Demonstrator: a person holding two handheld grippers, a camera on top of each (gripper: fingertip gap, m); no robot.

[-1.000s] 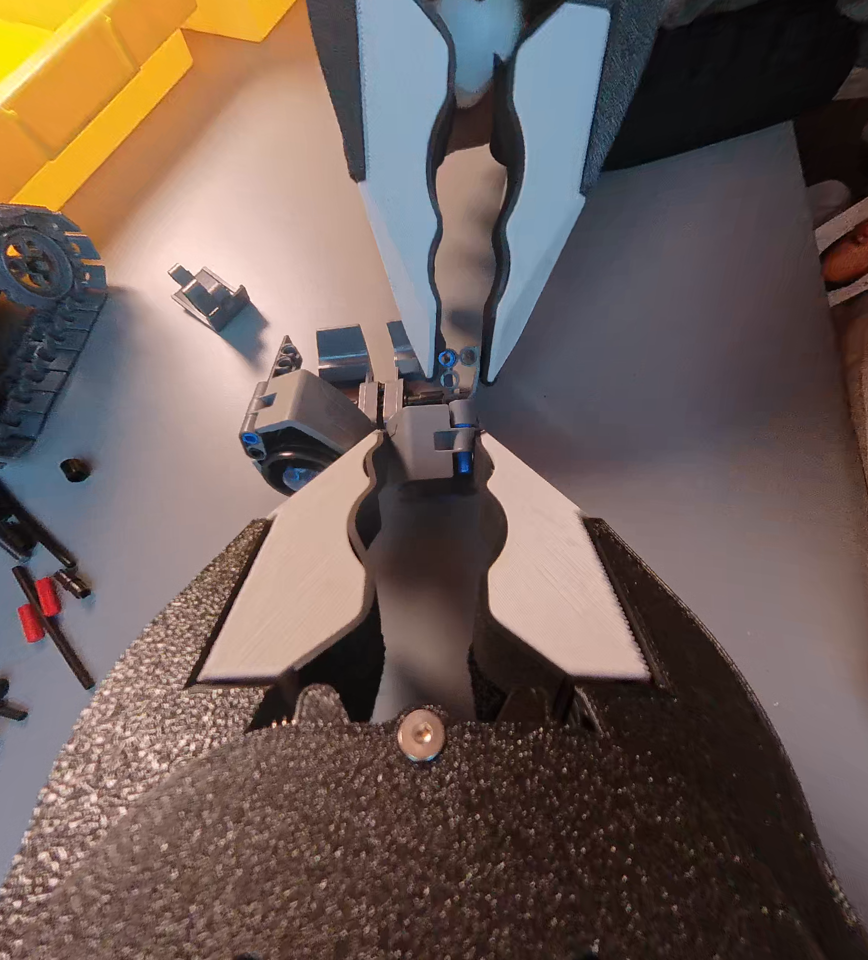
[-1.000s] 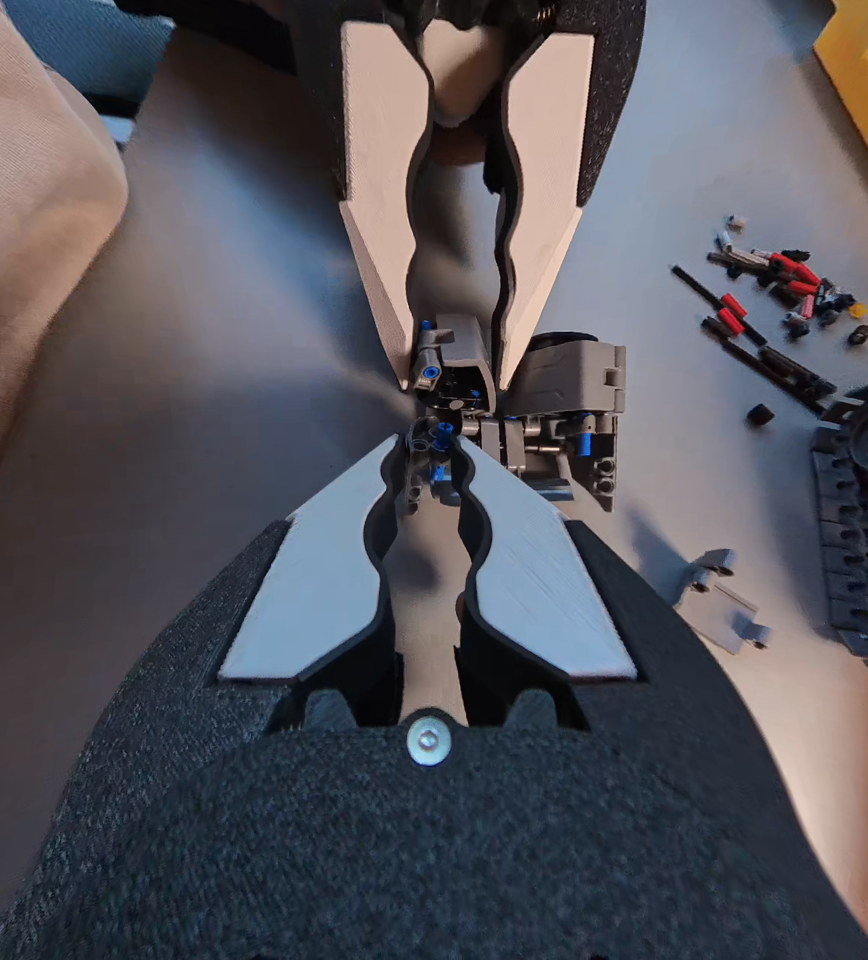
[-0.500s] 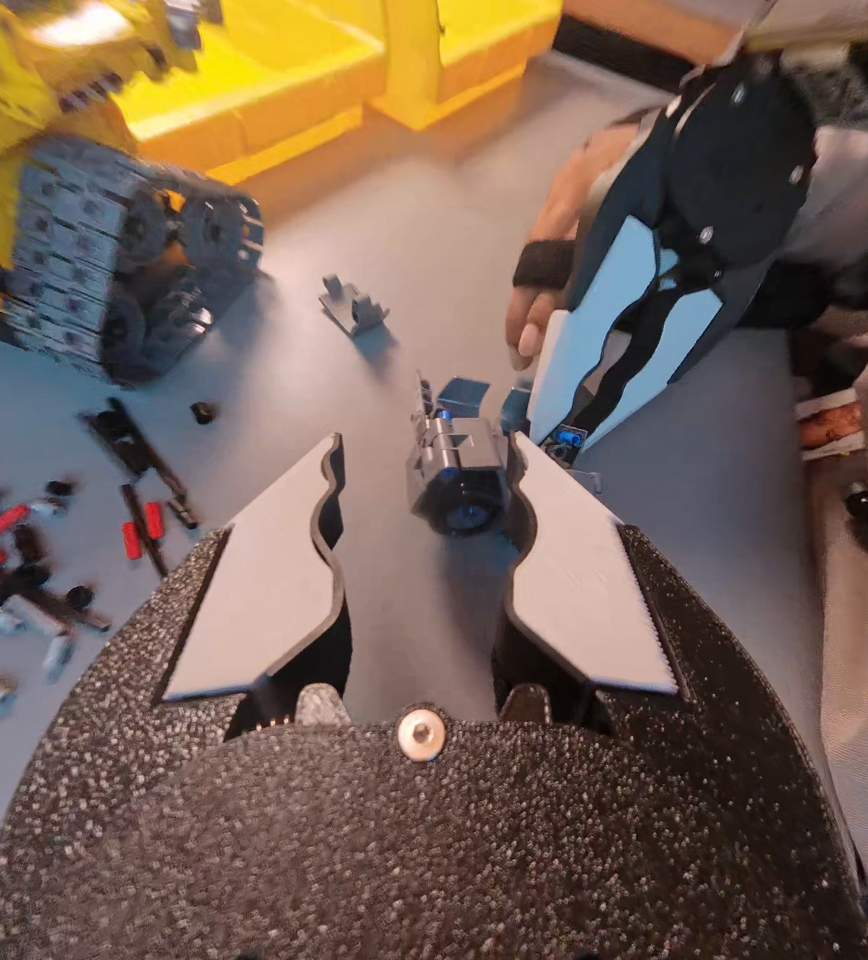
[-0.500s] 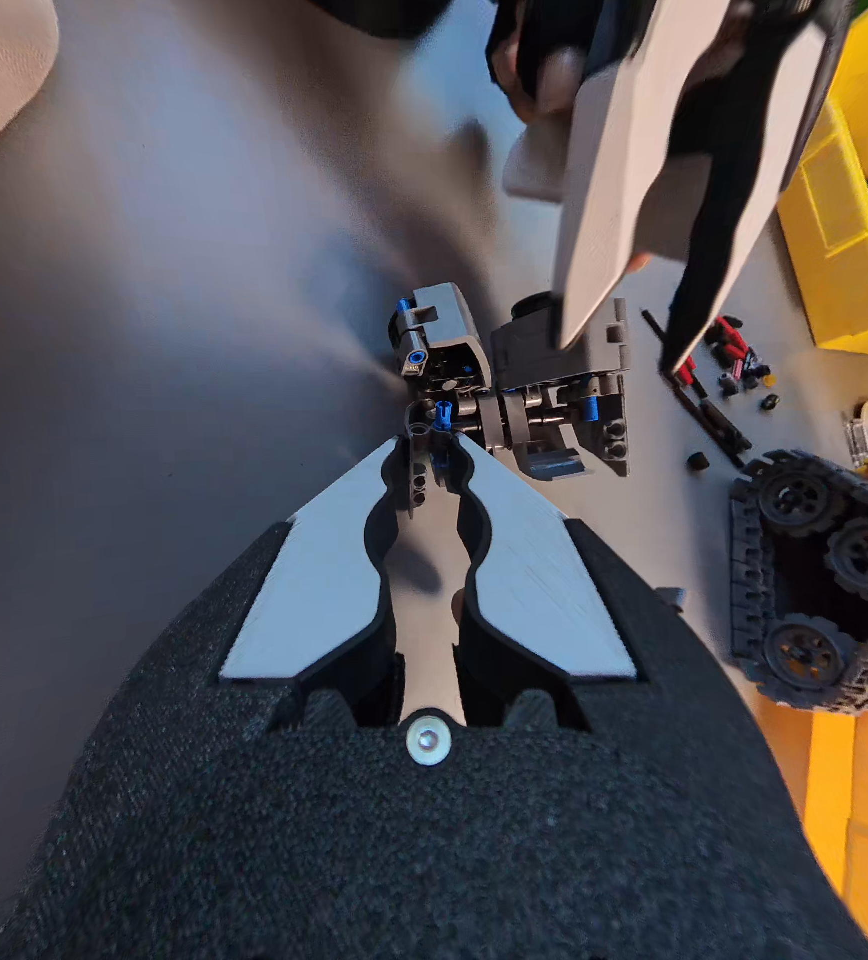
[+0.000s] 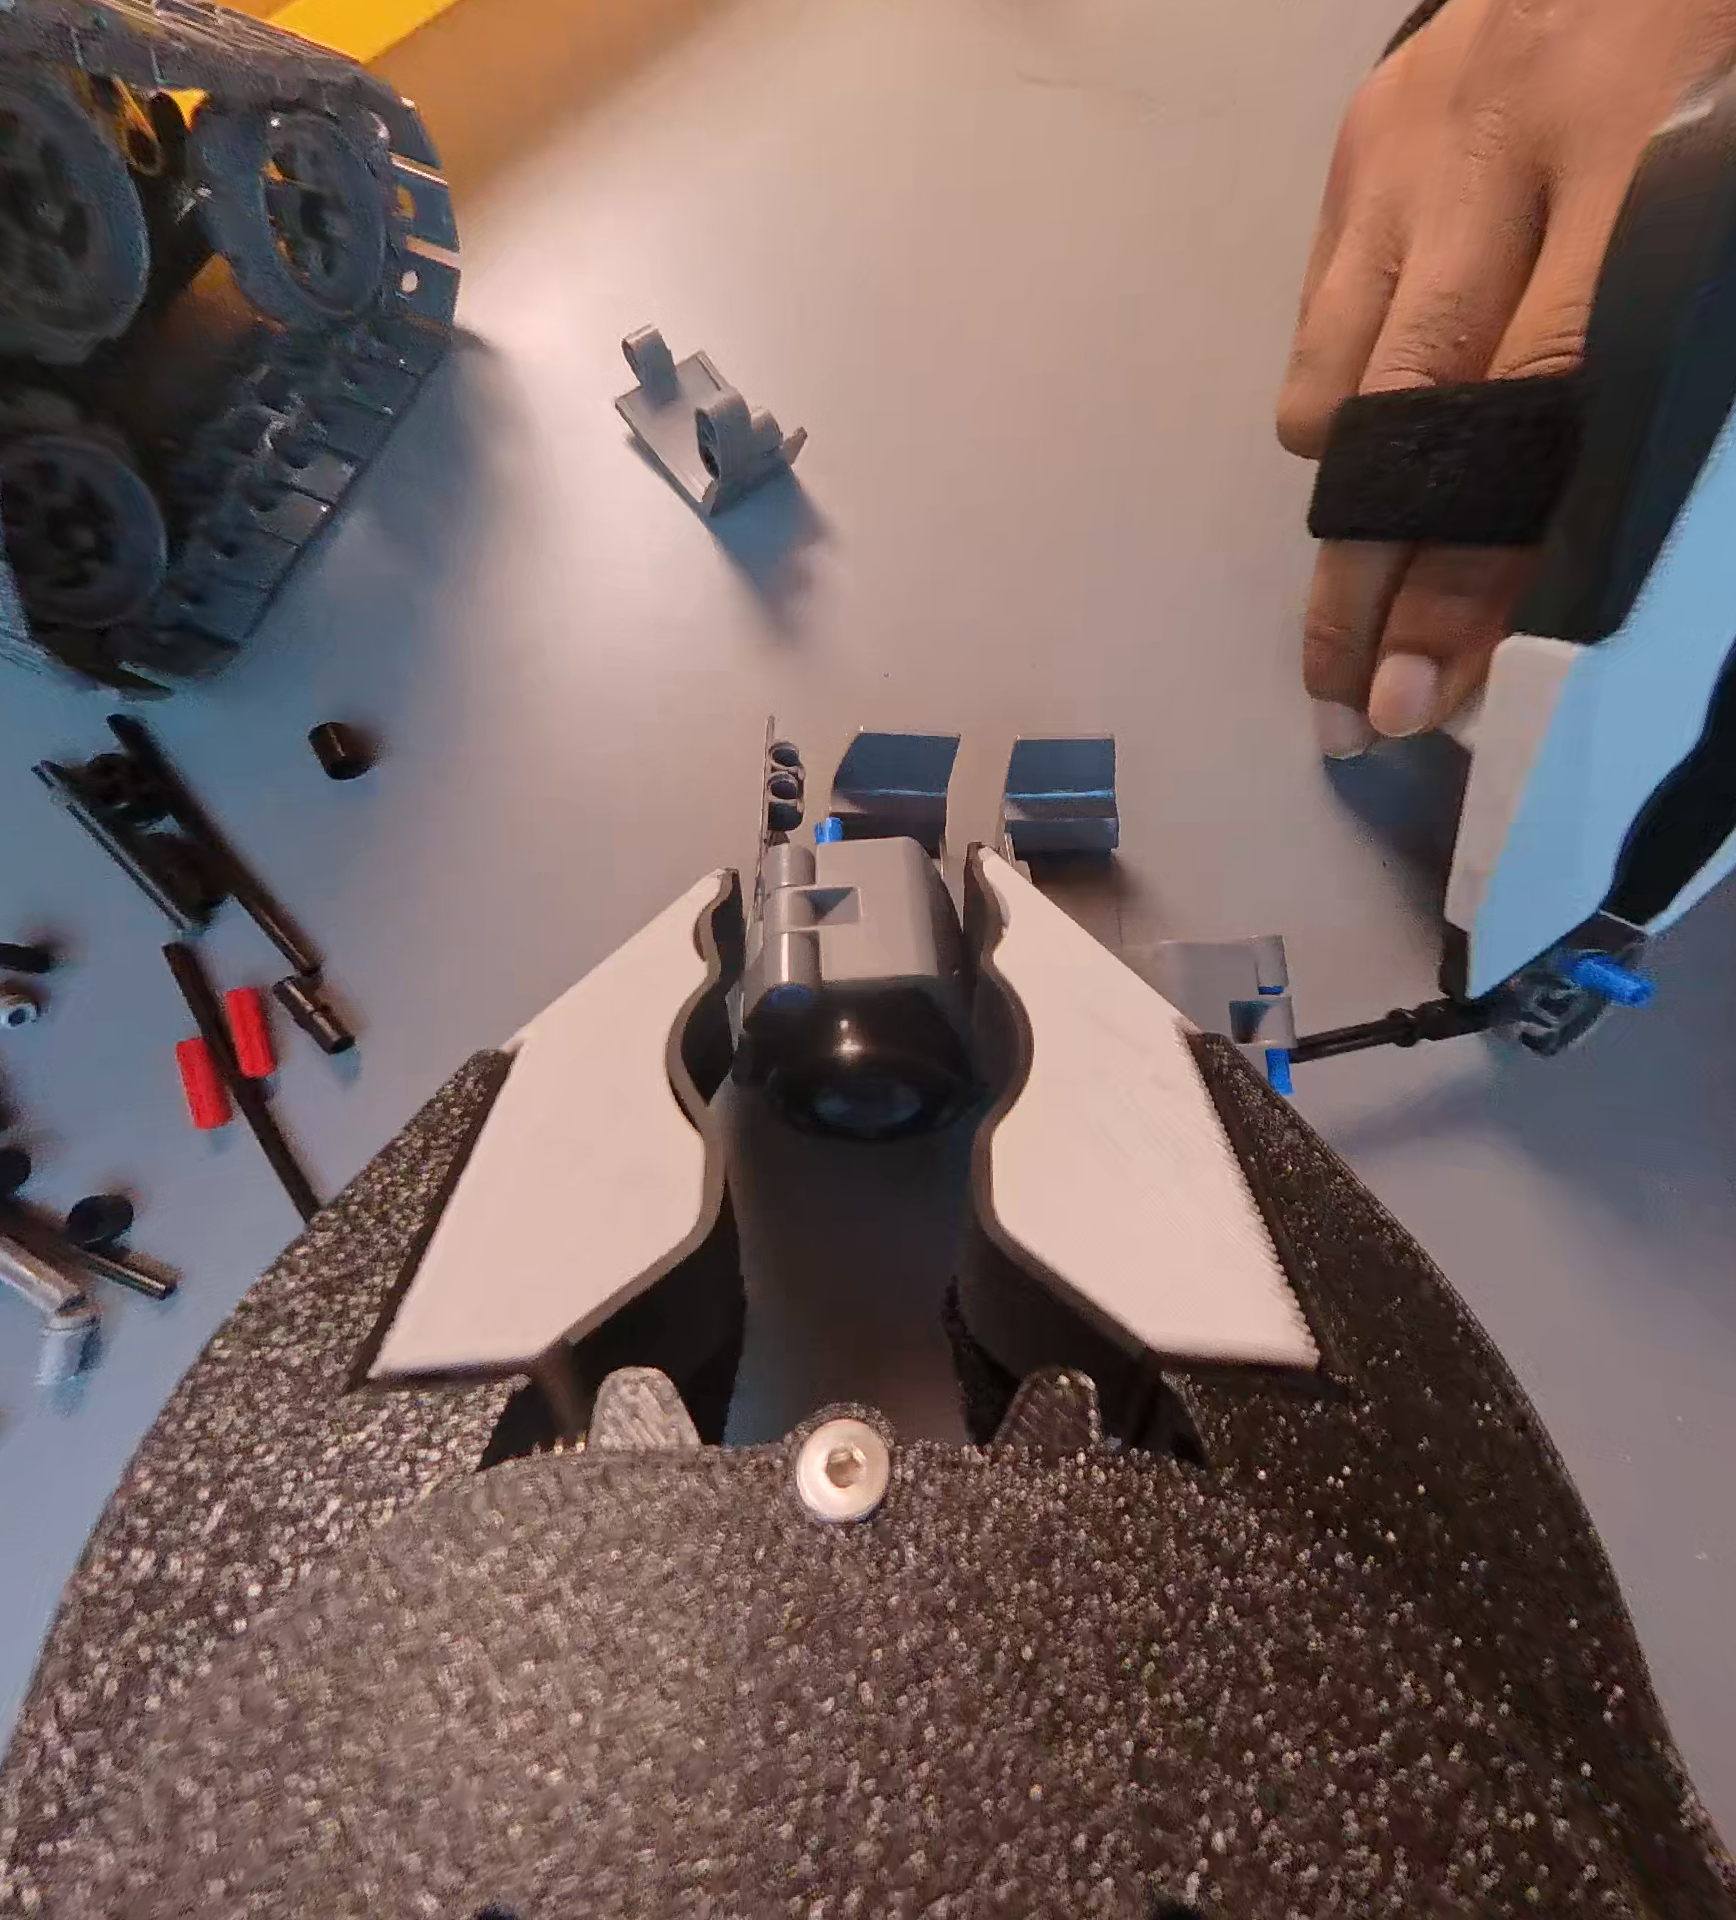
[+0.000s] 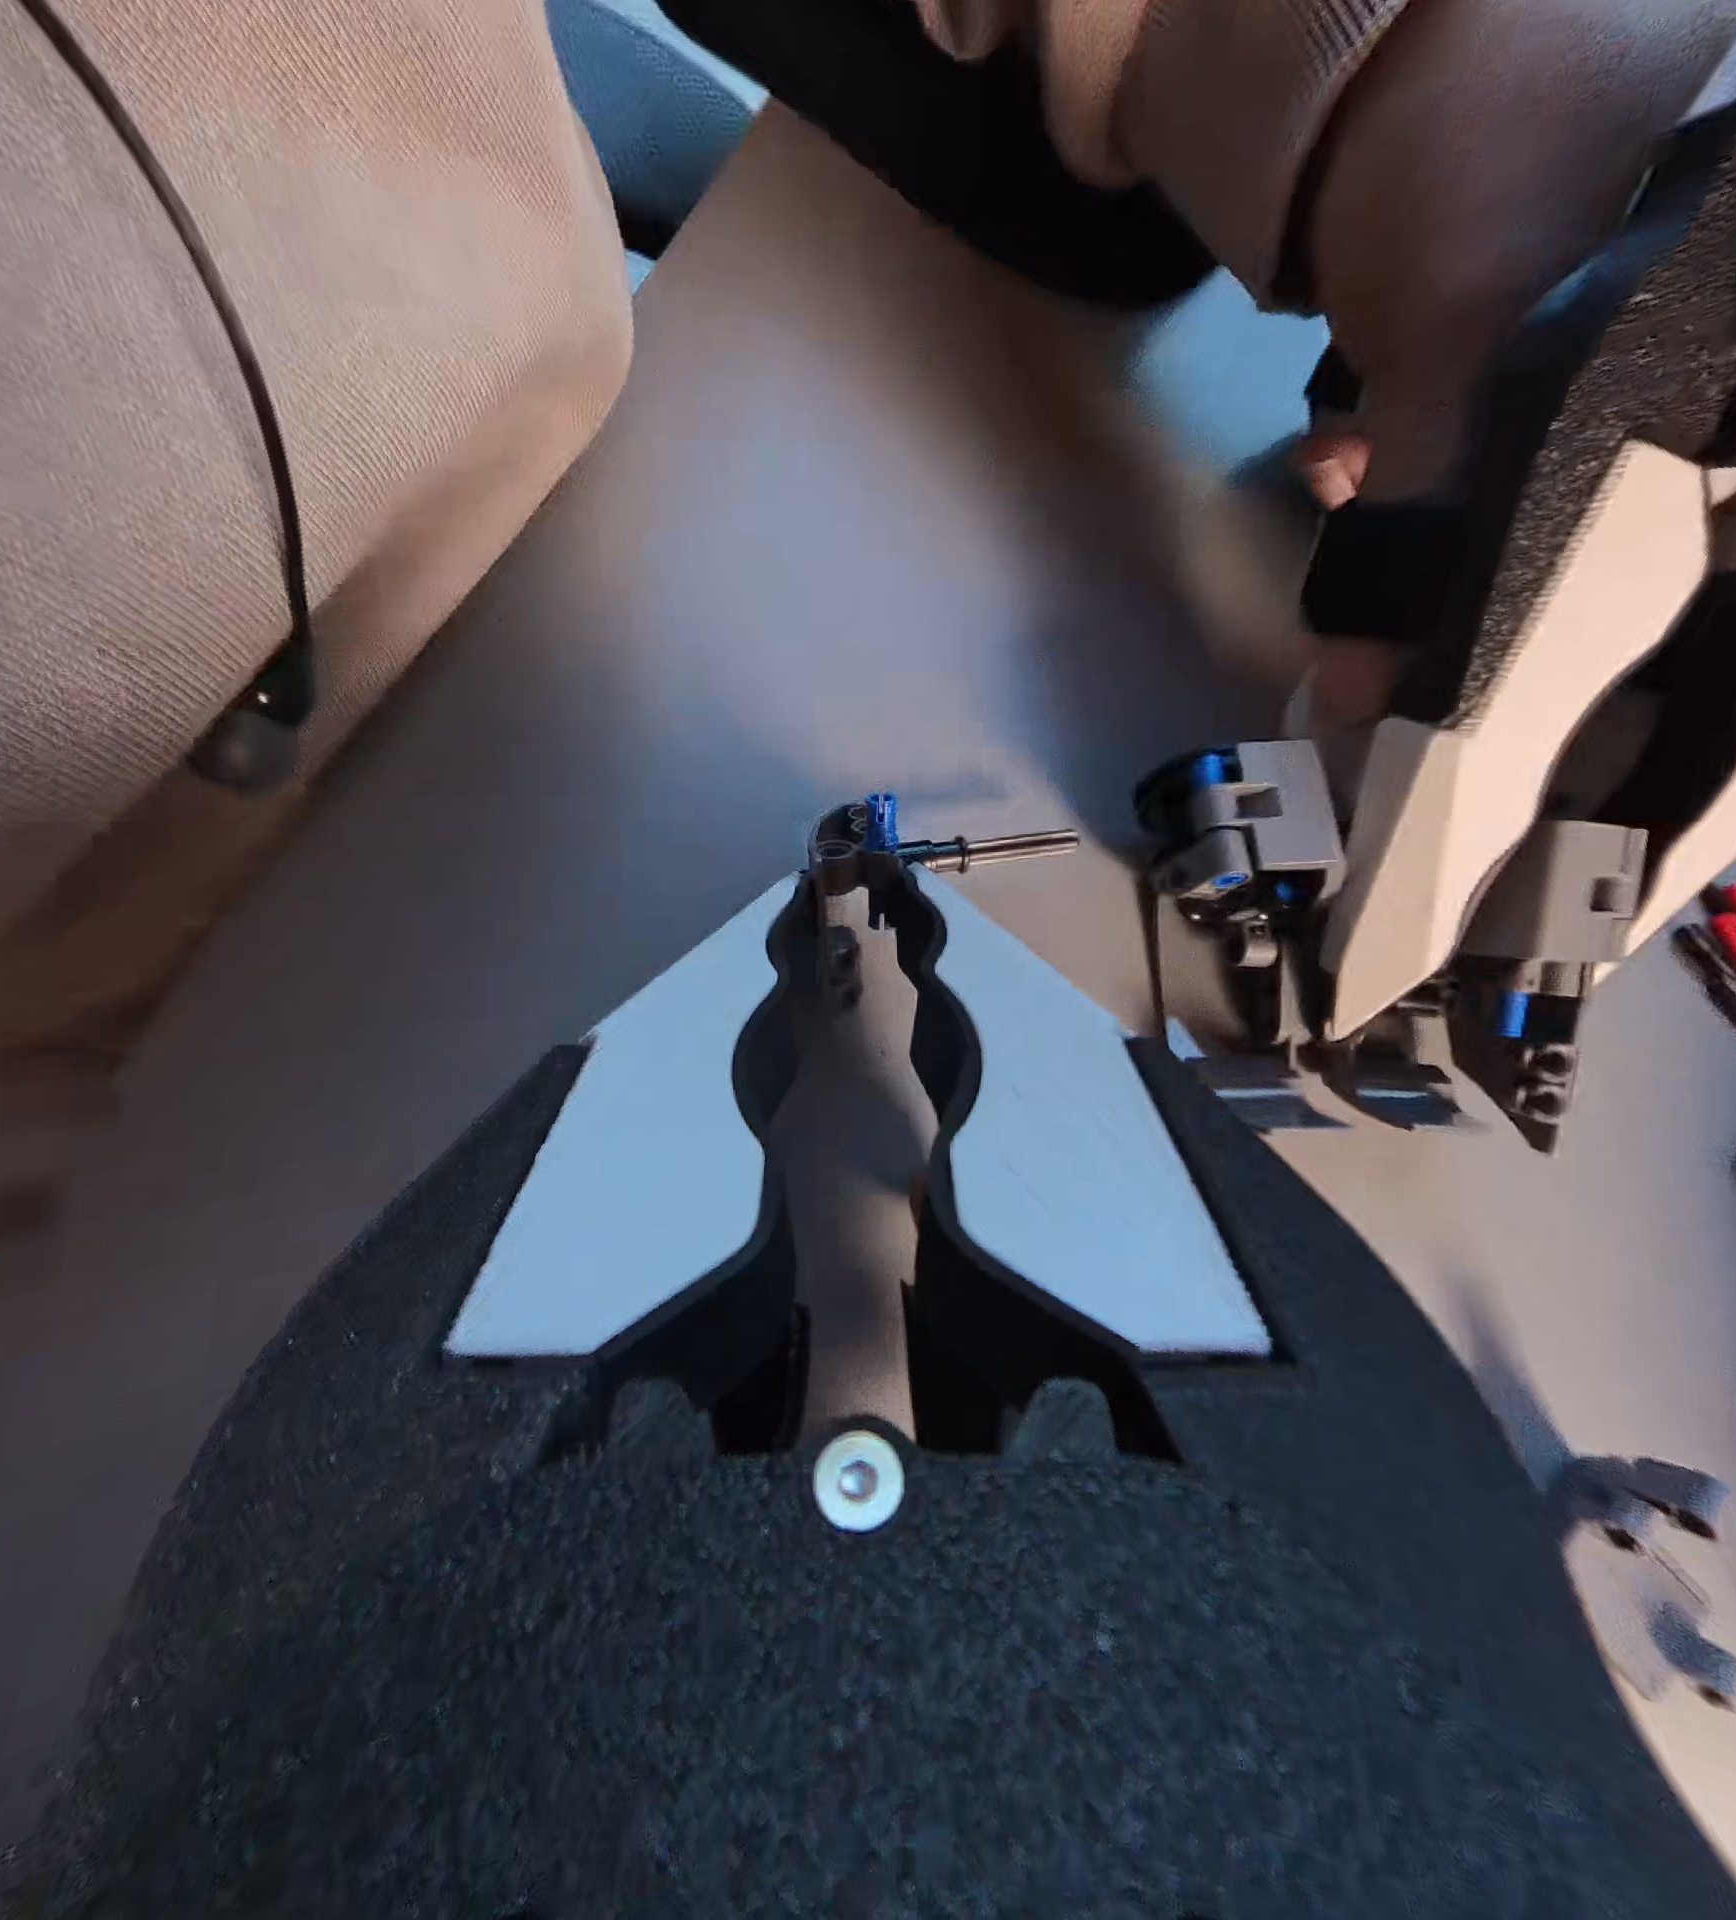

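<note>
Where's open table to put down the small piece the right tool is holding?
Bare table lies beyond the grey motor assembly, between the loose grey bracket and the hand. More lies right of the left tool, below the right tool and its black axle piece. Crowded: the loose pins and tracked vehicle at left.

No writing, label, brand, number or sign can be read on anything in either view; the building-brick parts and both tools carry plain surfaces only.
</note>
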